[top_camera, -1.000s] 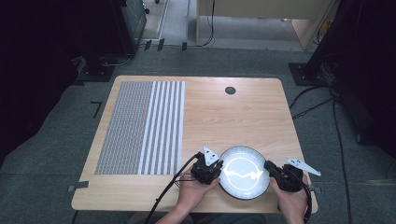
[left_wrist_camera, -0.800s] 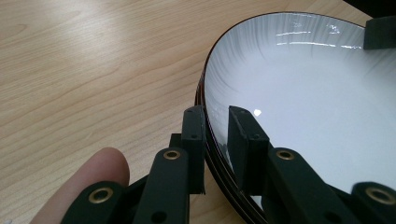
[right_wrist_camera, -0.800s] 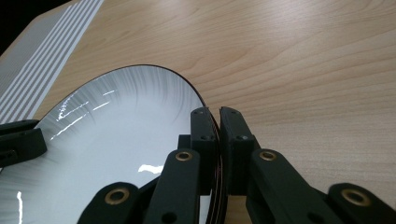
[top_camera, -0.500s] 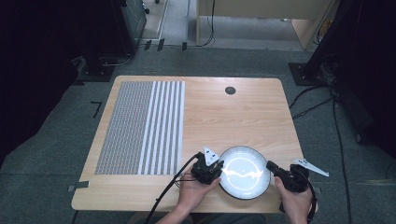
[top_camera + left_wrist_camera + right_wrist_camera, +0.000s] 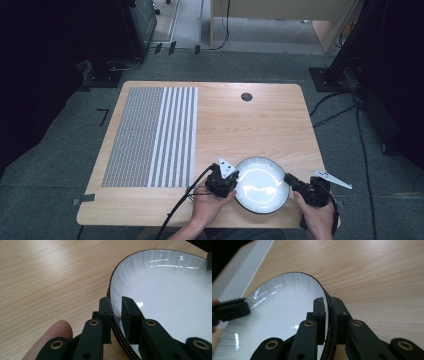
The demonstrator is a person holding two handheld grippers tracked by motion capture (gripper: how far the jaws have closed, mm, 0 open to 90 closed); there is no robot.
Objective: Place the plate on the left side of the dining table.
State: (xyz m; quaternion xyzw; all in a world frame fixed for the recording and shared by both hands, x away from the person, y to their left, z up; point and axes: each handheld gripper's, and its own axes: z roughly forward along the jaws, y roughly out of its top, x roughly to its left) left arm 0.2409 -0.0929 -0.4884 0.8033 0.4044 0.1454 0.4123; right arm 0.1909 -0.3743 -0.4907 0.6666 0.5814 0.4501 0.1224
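Partly tongs-hidden plate rim.

White plate, dark rim; grey-and-white striped mat; light wood table.

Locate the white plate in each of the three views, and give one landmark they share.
High view: the white plate lies near the table's front edge, right of centre, between the left gripper and the right gripper.
Left gripper view: upper right; its dark rim runs between the jaws.
Right gripper view: centre-left; the jaws close on its right rim.
Shared landmark: the wood-grain table.
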